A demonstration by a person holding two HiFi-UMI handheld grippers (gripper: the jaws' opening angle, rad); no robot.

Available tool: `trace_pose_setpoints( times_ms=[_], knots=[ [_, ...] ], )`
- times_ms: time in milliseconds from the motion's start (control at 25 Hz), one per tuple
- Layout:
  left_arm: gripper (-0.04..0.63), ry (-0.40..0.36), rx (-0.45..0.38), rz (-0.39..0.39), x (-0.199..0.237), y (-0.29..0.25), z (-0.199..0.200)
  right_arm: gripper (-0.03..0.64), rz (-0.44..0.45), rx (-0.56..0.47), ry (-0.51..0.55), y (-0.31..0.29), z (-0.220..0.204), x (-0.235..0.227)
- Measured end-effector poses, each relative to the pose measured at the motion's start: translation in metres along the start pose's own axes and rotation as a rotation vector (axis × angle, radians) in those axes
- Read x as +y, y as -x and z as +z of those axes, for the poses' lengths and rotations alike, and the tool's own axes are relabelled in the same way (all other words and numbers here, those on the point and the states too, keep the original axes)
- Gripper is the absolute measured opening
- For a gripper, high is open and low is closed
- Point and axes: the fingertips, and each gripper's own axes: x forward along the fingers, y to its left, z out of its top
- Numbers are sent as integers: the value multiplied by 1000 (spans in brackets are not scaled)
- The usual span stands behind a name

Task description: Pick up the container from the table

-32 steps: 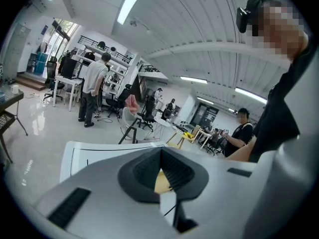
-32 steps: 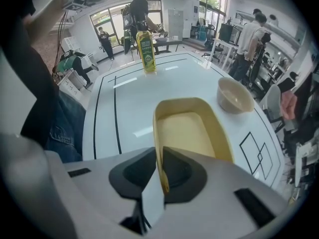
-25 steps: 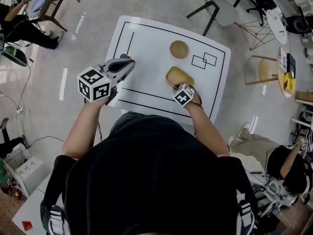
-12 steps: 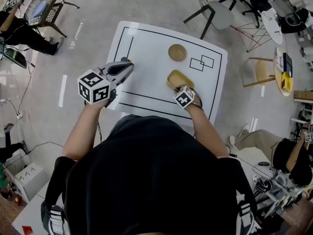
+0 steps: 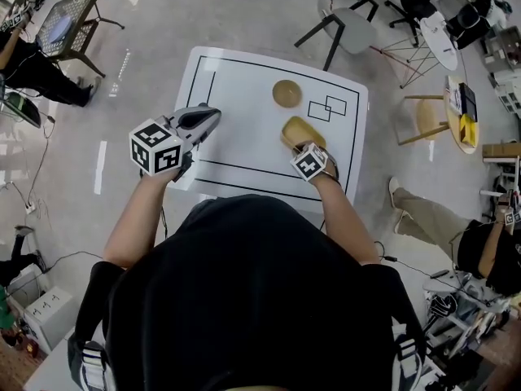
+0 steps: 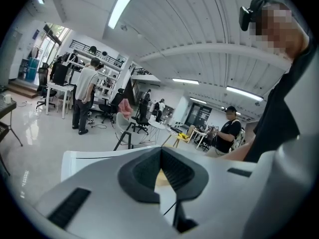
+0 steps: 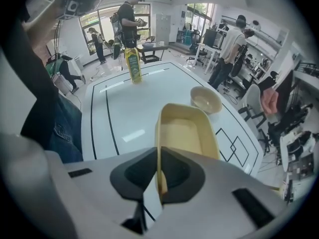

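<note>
Pinching the near end wall of the container with the right gripper: one of the fingers inside, one outside, just closed down onto the thin rim; gripped there because that wall is the one edge slim enough to fit between them. Coming in steeply from above at the tub's 6 o'clock end, so the rest hangs out toward 12. In the head view, container at roughly 3 o'clock on the white surface, inside the black outline, just at 5 o'clock of the round bowl; possibly barely off the surface, hard to confirm from up here. Bottle well apart at 11 o'clock, no obstruction. Left gripper parked over the 9 o'clock edge, fingers pressed together on nothing; out of the way, since this looks like a one-handed lift. Next: straight up, keep level, watch for the tub pivoting in the pinch.
</note>
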Motion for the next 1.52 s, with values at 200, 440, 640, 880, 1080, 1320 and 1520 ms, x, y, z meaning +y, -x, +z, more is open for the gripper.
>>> trace_pose_setpoints(
  times_ms=[200, 440, 640, 880, 1080, 1320, 1520],
  knots=[
    [6, -15, -5, -15, 0, 3, 6, 23, -16, -9, -3, 13, 4, -1],
    [6, -29, -1, -30, -3, 9, 6, 23, -36, -14, 16, 30, 10, 3],
    [6, -46, -1, -45, -4, 12, 8, 23, -59, -24, 21, 51, 17, 6],
    [6, -66, -12, -58, -8, 22, 15, 21, -100, -52, 13, 75, 25, 12],
    [6, -78, -11, -68, -10, 24, 15, 21, -119, -68, 6, 87, 28, 13],
    [6, -79, -8, -83, -9, 26, 15, 20, -135, -74, -13, 99, 28, 12],
    [6, -83, -11, -92, -7, 25, 17, 20, -148, -87, -22, 104, 28, 12]
  ],
)
